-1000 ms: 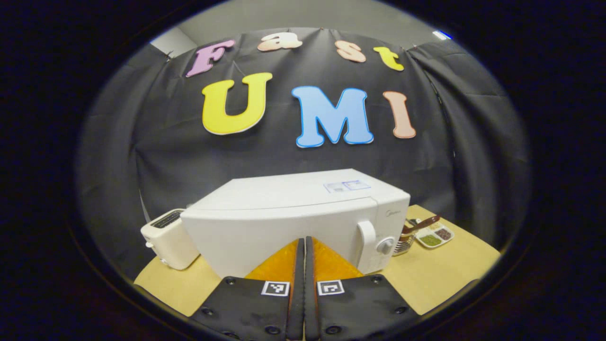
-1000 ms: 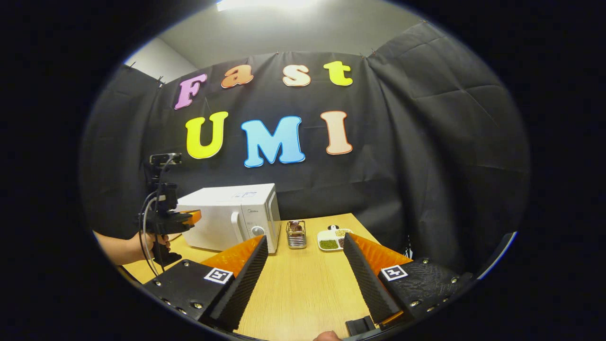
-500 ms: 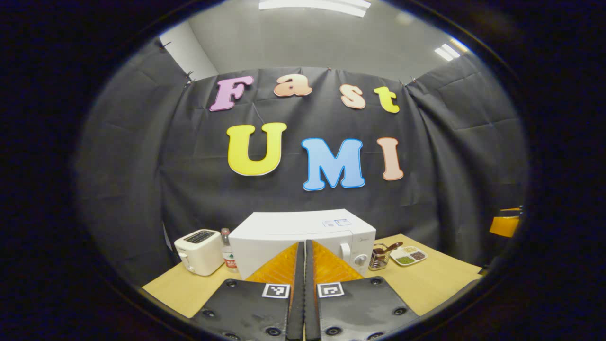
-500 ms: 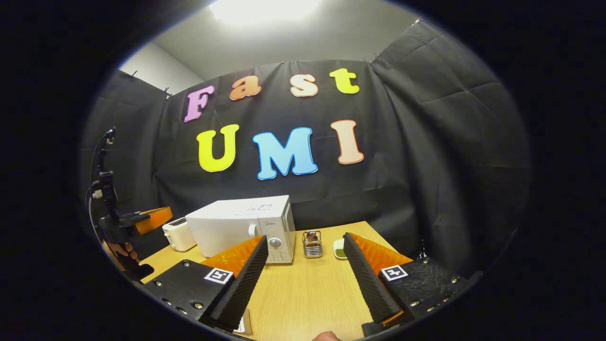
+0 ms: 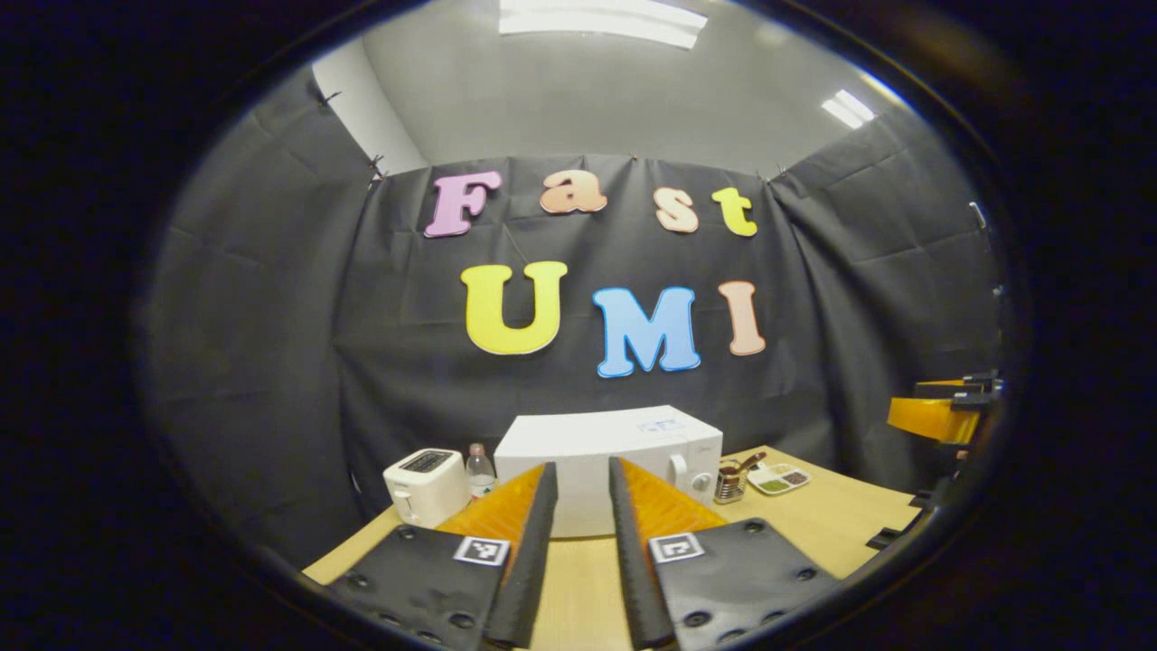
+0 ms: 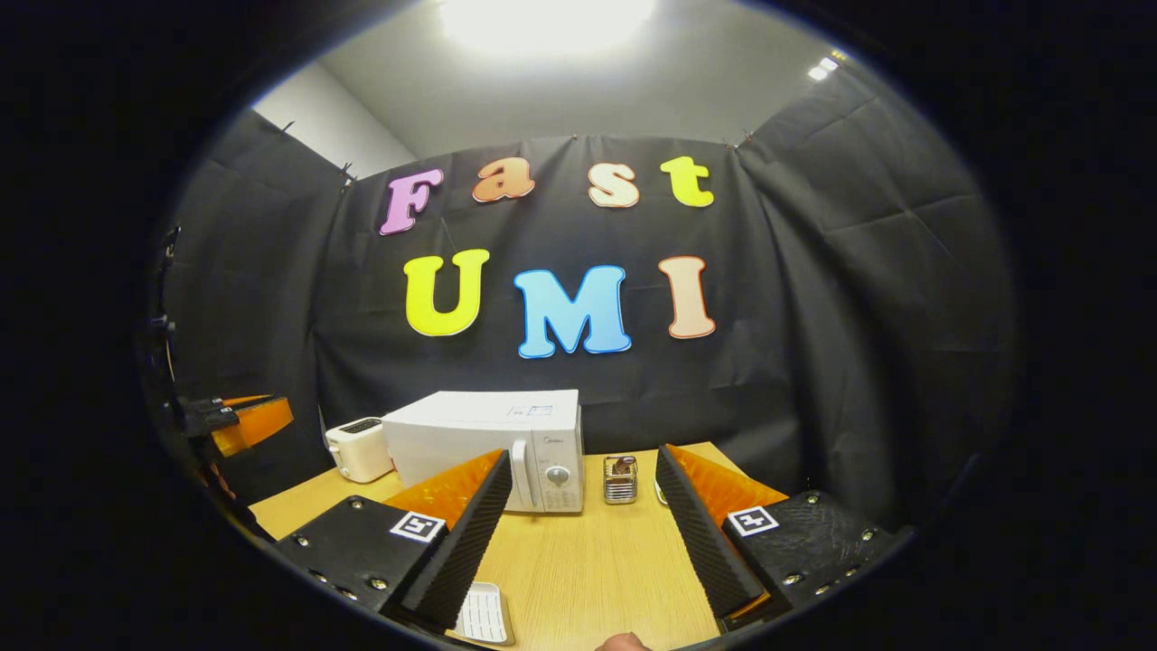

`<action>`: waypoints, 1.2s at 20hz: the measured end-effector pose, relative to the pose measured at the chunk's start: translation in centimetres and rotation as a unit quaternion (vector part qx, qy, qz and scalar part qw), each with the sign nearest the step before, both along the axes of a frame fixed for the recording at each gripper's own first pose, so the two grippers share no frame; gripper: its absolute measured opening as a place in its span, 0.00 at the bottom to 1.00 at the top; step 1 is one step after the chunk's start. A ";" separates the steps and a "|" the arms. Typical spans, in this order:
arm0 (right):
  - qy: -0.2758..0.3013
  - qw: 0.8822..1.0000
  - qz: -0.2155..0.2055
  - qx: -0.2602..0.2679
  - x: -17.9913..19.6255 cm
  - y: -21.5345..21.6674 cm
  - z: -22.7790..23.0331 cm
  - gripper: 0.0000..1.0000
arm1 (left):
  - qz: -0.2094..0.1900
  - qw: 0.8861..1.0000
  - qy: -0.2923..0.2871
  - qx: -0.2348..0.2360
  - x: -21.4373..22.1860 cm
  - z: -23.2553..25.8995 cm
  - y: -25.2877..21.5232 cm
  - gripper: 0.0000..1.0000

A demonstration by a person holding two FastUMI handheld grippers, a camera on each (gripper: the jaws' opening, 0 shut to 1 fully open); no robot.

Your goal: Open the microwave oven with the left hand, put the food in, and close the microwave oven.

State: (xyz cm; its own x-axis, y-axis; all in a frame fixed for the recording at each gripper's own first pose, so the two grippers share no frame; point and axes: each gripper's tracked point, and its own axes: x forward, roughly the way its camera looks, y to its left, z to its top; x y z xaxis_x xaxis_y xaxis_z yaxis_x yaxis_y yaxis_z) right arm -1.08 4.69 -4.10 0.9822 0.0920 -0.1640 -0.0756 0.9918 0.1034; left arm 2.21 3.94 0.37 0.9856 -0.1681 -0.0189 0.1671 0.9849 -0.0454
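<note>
Left claw [image 5: 583, 493]: fingers parted by a narrow gap, gripping nothing, held back from the tabletop [image 5: 841, 524] and aimed straight at the microwave oven [image 5: 610, 448]; judged to be lined up this way because the task gives the door-opening to this hand. Right claw [image 6: 578, 506]: fingers spread wide, empty, hovering low over the near part of the tabletop, seemingly kept ready to take up the food while the other hand sees to the door. Microwave oven: white, door closed, standing toward the back of the tabletop just before the black cloth wall; vertical door handle [image 6: 522, 475] and control knob [image 6: 558, 474] on its right-hand face, so an approach from the front-left suits a pull on the handle. White toaster [image 5: 425, 486]: at the oven's left, near the tabletop's edge. Clear bottle [image 5: 479, 470]: upright, between toaster and oven. Wire utensil holder [image 6: 620, 479]: just right of the oven, a dark-handled utensil leaning in it. Divided dish [image 5: 777, 479]: right of the holder, compartments holding green and brownish food; judged to be the item for loading, set clear of the door's swing. Small white ribbed item [image 6: 484, 615]: flat on the near tabletop below the right claw; kind not determinable. Status: opening step not yet begun.
</note>
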 end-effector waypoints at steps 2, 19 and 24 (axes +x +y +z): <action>0.002 1.000 0.002 -0.004 -0.6 1.2 -0.2 0.98 | 0.013 1.000 -0.001 -0.010 -1.0 0.1 1.9 0.78; -0.015 0.999 -0.031 -0.016 0.6 1.9 1.5 0.98 | 0.065 0.998 -0.015 -0.018 -1.7 0.4 6.0 0.96; -0.020 0.999 -0.035 -0.016 0.8 1.7 1.9 0.98 | 0.079 0.997 -0.013 -0.013 -1.2 0.2 6.9 0.94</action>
